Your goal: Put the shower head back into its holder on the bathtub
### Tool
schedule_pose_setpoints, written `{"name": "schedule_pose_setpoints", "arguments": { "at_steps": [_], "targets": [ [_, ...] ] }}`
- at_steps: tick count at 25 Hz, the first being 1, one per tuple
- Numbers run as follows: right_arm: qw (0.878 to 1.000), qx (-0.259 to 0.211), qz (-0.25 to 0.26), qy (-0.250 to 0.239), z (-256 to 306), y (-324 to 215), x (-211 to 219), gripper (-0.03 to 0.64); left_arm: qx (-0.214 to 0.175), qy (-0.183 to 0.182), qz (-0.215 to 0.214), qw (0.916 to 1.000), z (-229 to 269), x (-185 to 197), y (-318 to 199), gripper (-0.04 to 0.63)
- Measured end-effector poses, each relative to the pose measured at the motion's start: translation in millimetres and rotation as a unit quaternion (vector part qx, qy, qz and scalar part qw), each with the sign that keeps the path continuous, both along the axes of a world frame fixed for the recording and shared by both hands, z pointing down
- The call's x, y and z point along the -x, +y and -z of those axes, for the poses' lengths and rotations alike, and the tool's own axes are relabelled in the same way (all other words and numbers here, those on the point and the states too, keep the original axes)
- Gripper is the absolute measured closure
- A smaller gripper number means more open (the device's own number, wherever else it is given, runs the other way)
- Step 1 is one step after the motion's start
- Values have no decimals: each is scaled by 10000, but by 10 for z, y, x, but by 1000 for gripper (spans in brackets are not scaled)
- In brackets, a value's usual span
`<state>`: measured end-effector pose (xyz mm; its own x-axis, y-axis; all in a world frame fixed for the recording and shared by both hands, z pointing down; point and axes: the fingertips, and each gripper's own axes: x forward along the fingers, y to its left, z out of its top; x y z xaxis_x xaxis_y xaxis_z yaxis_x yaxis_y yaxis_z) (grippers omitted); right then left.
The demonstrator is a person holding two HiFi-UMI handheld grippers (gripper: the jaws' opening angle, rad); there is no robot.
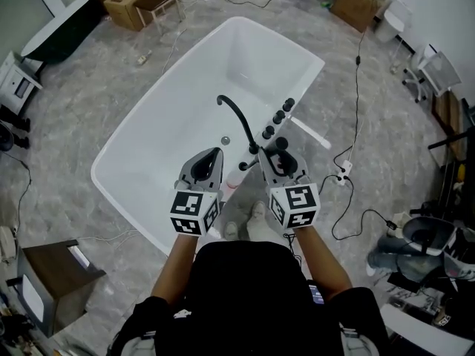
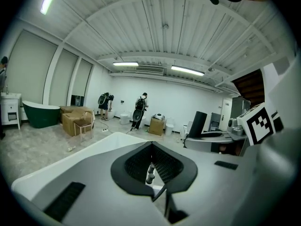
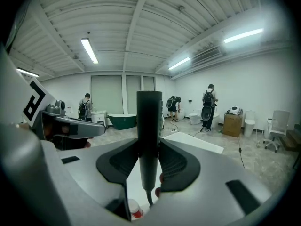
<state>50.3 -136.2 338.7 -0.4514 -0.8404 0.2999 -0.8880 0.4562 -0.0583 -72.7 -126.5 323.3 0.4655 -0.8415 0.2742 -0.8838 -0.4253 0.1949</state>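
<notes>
The white bathtub (image 1: 100, 170) has a black curved spout (image 1: 236, 113) and a row of black knobs (image 1: 278, 117) on its right rim. My right gripper (image 1: 274, 156) hovers over that rim near the base of the spout. It is shut on the black shower head handle (image 3: 149, 126), which stands upright between the pads with its hose (image 3: 149, 199) hanging below. I cannot make out the holder itself. To its left, over the tub's near end, my left gripper (image 1: 214, 156) is shut and holds nothing; in the left gripper view its pads (image 2: 136, 166) meet.
A white bottle with a red cap (image 3: 134, 211) stands on the rim just below my grippers. A power strip (image 1: 343, 173) and cables lie on the floor right of the tub. Cardboard boxes (image 1: 137, 2) stand at the far left, a cabinet (image 1: 56, 273) at the near left. People stand far across the room.
</notes>
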Motion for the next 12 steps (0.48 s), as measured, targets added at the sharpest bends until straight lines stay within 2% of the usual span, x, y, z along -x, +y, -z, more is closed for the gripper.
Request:
{"name": "schedule_pose_setpoints", "arguments": {
  "at_steps": [7, 12],
  "targets": [
    [9994, 224, 276, 21, -193, -288, -140, 480, 246, -33, 165, 9996, -213, -205, -211, 580],
    [9977, 385, 548, 72, -343, -431, -82, 480, 431, -110, 322, 9985, -403, -197, -296, 581]
  ]
}}
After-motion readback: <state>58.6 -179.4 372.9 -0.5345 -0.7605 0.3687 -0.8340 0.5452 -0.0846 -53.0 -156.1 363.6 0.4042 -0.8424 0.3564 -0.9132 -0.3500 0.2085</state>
